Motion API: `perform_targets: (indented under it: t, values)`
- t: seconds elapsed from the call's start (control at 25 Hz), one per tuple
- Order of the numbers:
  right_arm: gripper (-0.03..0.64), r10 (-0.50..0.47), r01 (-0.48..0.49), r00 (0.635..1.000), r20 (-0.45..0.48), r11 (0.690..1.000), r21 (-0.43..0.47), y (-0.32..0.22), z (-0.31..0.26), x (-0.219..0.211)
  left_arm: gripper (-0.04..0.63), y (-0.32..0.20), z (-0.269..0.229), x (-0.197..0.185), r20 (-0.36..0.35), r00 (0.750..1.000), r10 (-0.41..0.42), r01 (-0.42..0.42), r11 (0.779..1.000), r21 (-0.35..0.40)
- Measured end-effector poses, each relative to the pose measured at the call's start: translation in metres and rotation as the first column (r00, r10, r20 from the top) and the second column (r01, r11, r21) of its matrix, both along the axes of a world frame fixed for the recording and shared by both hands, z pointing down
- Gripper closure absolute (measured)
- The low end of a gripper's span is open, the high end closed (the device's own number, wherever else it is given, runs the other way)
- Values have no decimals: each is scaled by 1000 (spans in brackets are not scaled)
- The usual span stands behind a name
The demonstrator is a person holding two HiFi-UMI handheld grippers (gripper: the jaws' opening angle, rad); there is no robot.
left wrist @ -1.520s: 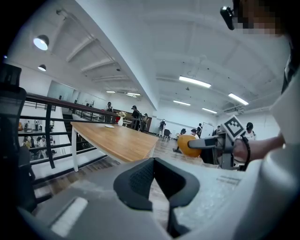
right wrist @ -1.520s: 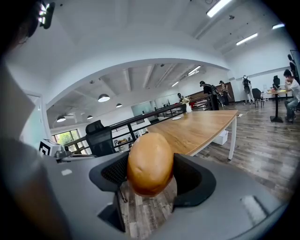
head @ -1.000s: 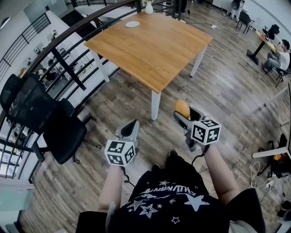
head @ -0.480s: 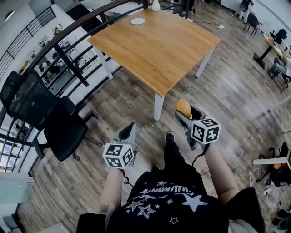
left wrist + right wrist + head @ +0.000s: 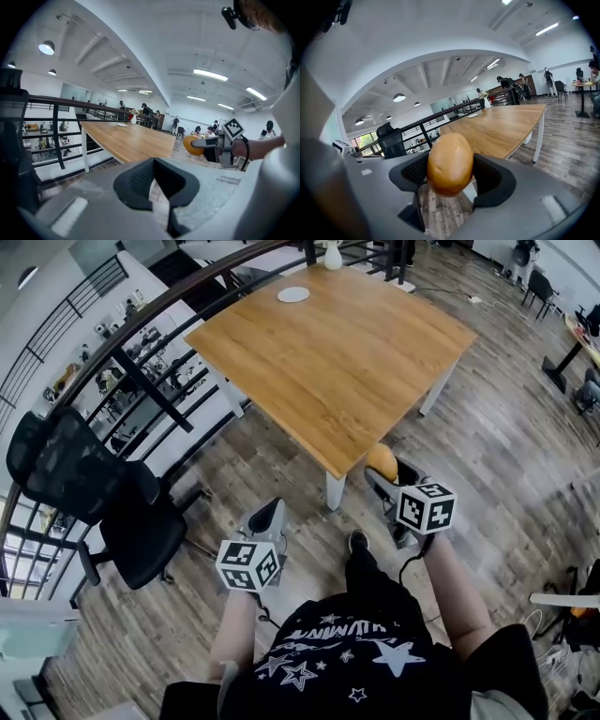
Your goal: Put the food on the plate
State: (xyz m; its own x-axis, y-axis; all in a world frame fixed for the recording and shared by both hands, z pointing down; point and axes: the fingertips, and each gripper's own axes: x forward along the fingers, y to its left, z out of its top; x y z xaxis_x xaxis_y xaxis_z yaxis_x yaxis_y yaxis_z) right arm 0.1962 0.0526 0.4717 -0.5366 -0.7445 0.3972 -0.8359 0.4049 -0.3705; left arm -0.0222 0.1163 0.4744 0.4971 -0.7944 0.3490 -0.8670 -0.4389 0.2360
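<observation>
A golden-brown bread roll point(image 5: 380, 461) sits between the jaws of my right gripper point(image 5: 382, 471), which is shut on it just off the near corner of the wooden table point(image 5: 328, 352). In the right gripper view the roll point(image 5: 450, 163) fills the gap between the black pads. A small white plate point(image 5: 293, 294) lies at the table's far end beside a white vase point(image 5: 333, 256); the plate point(image 5: 473, 115) shows far off. My left gripper point(image 5: 265, 517) hangs over the floor left of the table leg, pads together, empty point(image 5: 153, 180).
A black office chair point(image 5: 84, 484) stands on the left by a dark metal railing point(image 5: 141, 381). The table's white leg point(image 5: 335, 491) is between the two grippers. The person's shoe point(image 5: 358, 542) is on the wood floor. Desks with people are far right.
The person has stepped toward the table, so its near corner is now closer. Both grippers moved forward with the body; the roll stays in the right gripper.
</observation>
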Motion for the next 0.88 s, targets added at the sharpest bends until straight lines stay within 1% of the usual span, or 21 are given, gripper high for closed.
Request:
perform_targets:
  t: [0.28, 0.52, 0.64, 0.88]
  values:
    - [313, -9, 10, 999, 53, 1000, -7, -84, -6, 20, 594, -63, -7, 14, 26, 999, -40, 41, 999, -17]
    - [313, -35, 37, 995, 93, 999, -21, -132, -2, 37, 594, -99, -6, 33, 57, 996, -72, 74, 997, -35]
    - [313, -46, 49, 993, 109, 999, -20, -156, -3, 46, 593, -120, -10, 41, 71, 994, -87, 89, 996, -27]
    - [313, -82, 85, 988, 133, 996, -17, -198, -4, 47, 594, -150, -22, 43, 84, 986, -143, 144, 990, -5]
